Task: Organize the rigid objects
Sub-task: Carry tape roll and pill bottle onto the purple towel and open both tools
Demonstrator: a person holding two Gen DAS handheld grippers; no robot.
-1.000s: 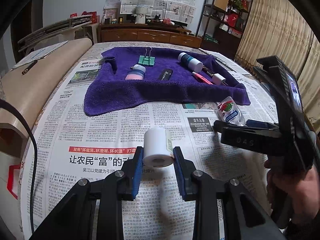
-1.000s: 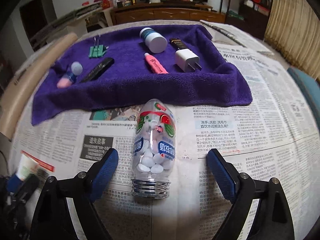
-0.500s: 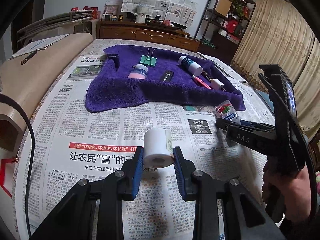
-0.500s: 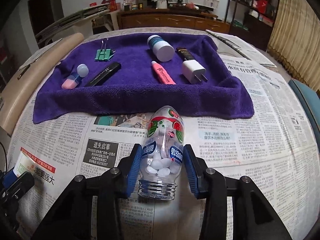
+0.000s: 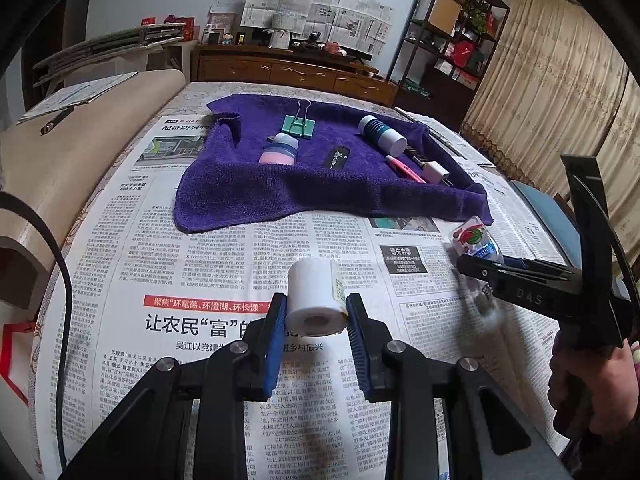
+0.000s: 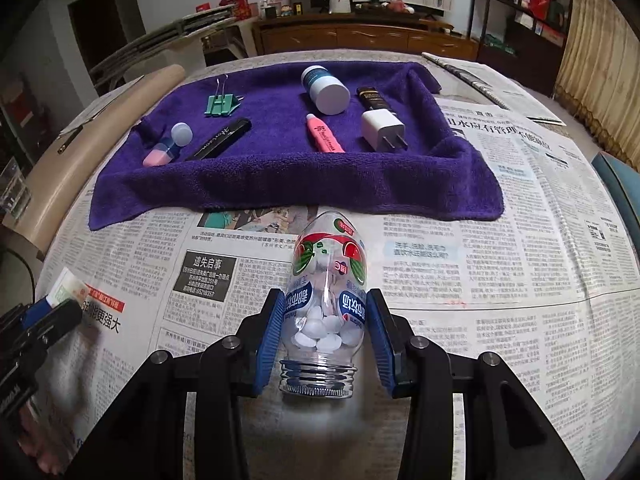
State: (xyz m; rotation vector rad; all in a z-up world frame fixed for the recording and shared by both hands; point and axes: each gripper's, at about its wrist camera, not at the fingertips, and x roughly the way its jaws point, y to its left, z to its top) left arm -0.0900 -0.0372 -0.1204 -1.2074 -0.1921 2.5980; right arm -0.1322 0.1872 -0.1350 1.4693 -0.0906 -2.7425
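Observation:
My left gripper is shut on a small white cylindrical bottle, held above the newspaper. My right gripper is shut on a clear candy bottle with white tablets inside and a watermelon label, its threaded mouth pointing toward the camera. In the left wrist view the right gripper shows at the right edge with the candy bottle in it. Ahead lies a purple towel carrying a green binder clip, a pink-and-blue bottle, a black stick, a white-capped jar, a pink tube and a white charger plug.
Newspaper covers the whole table. A beige chair back stands at the left edge. A person's hand holds the right tool. A wooden cabinet and shelves stand beyond the table. A blue seat sits at the right.
The right gripper went from wide open around the candy bottle to shut on it, then lifted it. The left gripper, still holding the white bottle, rose slightly.

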